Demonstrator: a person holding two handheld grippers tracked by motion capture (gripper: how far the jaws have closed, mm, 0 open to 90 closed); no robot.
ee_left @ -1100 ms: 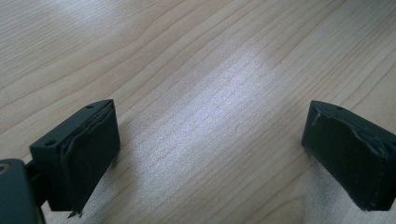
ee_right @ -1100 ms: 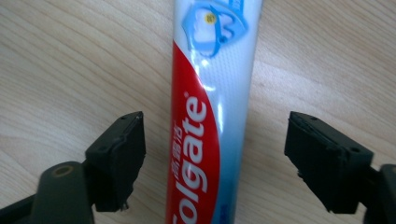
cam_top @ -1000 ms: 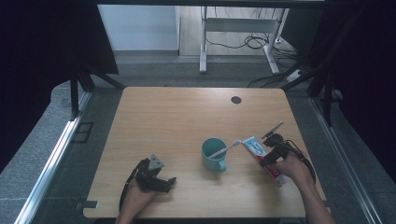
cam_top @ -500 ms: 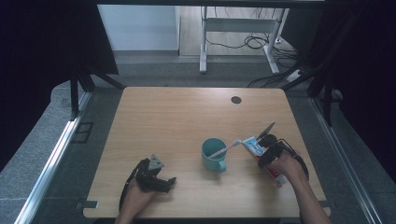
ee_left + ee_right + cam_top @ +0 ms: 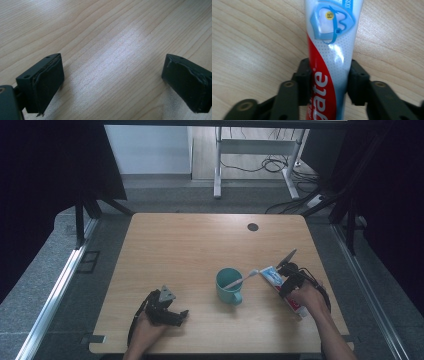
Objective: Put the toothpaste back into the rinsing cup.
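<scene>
- A teal mug (image 5: 229, 286) stood on the tabletop (image 5: 200, 245) right of centre, nearer the front edge, handle towards that edge.
- In the mug leaned a toothbrush (image 5: 241, 280) — its white head stuck out over the rim towards the right edge.
- A toothpaste tube (image 5: 329, 50) lay flat on the wood just right of the mug, close to the right edge.
- Readable on the tube: white letters "gate" on a red band; above them a blue tooth emblem with a small yellow dot.
- The right gripper (image 5: 328, 86) had just been closing its jaws; both pads pressed the tube's sides.
- The left gripper (image 5: 112, 85) rested near the front-left corner — jaws wide apart, bare wood between them.
- A dark round disc (image 5: 253, 227) sat near the far edge.
</scene>
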